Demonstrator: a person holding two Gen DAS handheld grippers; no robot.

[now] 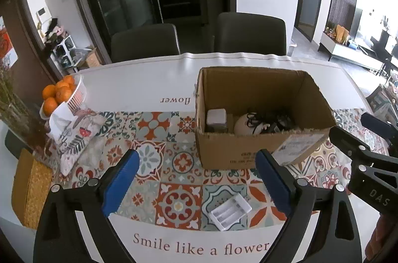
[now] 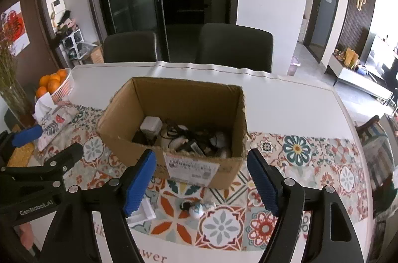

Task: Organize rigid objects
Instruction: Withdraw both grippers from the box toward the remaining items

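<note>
Hovering with empty fingers in front of the cardboard box (image 1: 248,138), between pickups.

Spreading wide, left gripper (image 1: 197,183) fingers (image 1: 122,178) released and grasping nothing, framing the white battery holder (image 1: 230,212) lying on the counter (image 1: 149,89) just in front of the box. Standing apart as well, right gripper (image 2: 201,183) fingers (image 2: 262,184) released and empty, with a small white-and-blue object (image 2: 196,209) lying on the counter in front of the box, too small to identify. Judging the step: choosing the next loose item; calling for a descent straight onto either piece, a pinch, then a lift over the box's near wall. Leaving open room in front of the box; crowding on its left from the patterned pouch (image 1: 74,136) and the bowl of oranges (image 1: 62,94); keeping clear of the counter's near edge.
</note>
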